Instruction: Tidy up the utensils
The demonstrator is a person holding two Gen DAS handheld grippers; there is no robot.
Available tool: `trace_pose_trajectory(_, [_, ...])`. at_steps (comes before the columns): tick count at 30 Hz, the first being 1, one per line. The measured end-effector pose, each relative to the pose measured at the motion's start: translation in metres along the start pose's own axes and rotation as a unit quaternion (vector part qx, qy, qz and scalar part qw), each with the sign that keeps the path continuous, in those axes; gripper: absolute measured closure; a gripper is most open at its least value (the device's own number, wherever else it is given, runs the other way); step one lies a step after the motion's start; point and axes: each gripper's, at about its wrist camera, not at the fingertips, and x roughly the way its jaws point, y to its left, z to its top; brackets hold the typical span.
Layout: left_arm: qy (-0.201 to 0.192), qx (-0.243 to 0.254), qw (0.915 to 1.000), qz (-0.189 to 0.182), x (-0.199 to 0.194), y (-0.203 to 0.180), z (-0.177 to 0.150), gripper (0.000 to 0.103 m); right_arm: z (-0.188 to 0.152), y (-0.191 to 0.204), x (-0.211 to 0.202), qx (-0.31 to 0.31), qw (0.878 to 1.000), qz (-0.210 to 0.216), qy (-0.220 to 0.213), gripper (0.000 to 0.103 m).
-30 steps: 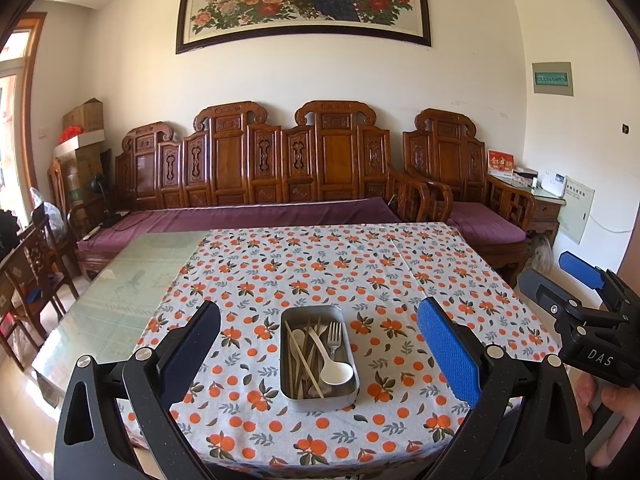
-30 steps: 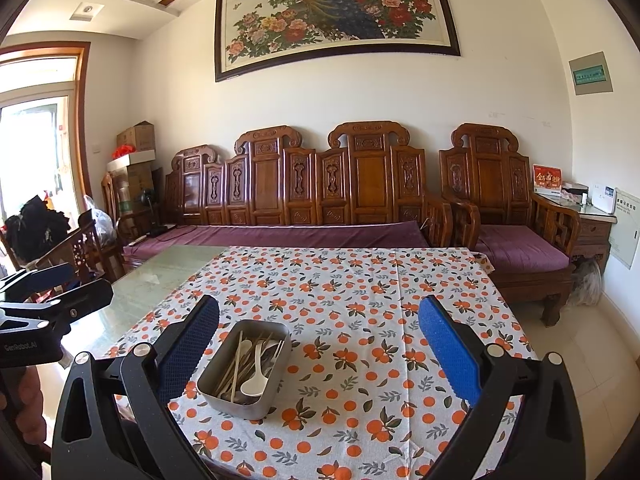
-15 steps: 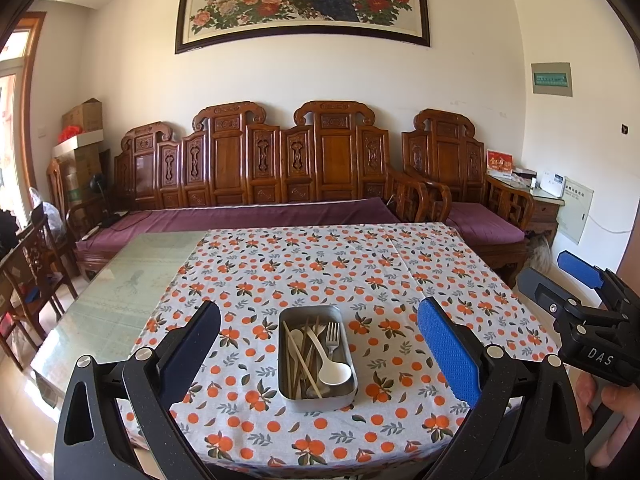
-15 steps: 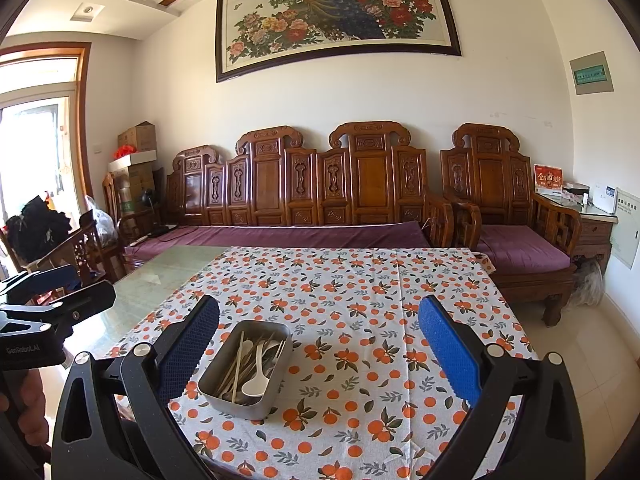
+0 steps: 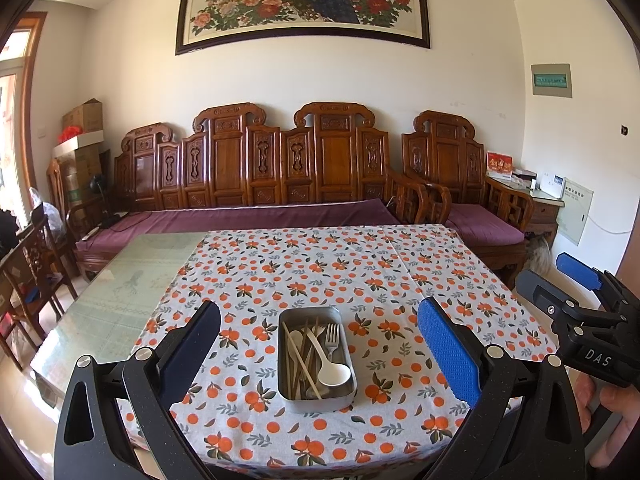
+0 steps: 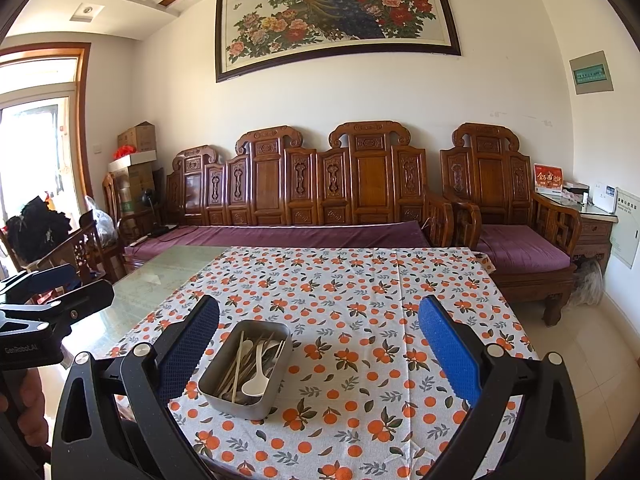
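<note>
A grey metal tin (image 5: pixel 280 372) (image 6: pixel 218 390) sits near the front of the table. It holds a white spoon (image 5: pixel 334 372) (image 6: pixel 256 386), a fork (image 5: pixel 331 334), wooden chopsticks (image 5: pixel 298 352) (image 6: pixel 238 360) and other pale utensils mixed together. My left gripper (image 5: pixel 318 350) hovers open above and in front of the tin, nothing between its fingers. My right gripper (image 6: pixel 318 350) is open too, with the tin low and left of its centre. Each gripper also shows at the edge of the other's view: the right gripper (image 5: pixel 576 300) and the left gripper (image 6: pixel 52 296).
The table carries an orange-print cloth (image 5: pixel 320 268) (image 6: pixel 360 300); bare glass top (image 5: pixel 132 280) lies to the left. A carved wooden bench with purple cushions (image 5: pixel 248 216) stands behind. Wooden chairs (image 5: pixel 28 272) stand at left. A person's hand (image 5: pixel 616 408) holds the right gripper.
Both views have shifted only slightly; the tin sits a touch lower and nearer in the frames. Both grippers remain open and empty.
</note>
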Motion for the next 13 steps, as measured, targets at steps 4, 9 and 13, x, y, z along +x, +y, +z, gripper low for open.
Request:
trace_pose_trajectory(4, [0.0, 0.0, 1.0, 0.0, -0.0002, 0.0003, -0.0002, 0.008, 0.0004, 0.0018, 0.0003, 0.0, 1.0, 0.001, 0.0, 0.003])
trace_pose_trajectory(9, [0.001, 0.0, 1.0, -0.001, 0.0014, -0.0025, 0.0005, 0.008, 0.0004, 0.0025, 0.0002, 0.0, 1.0, 0.001, 0.0, 0.003])
trace_pose_trajectory(13, [0.002, -0.001, 1.0, -0.001, 0.0019, -0.0042, 0.0007, 0.008, 0.0002, 0.0026, 0.0003, 0.0, 1.0, 0.001, 0.0, 0.003])
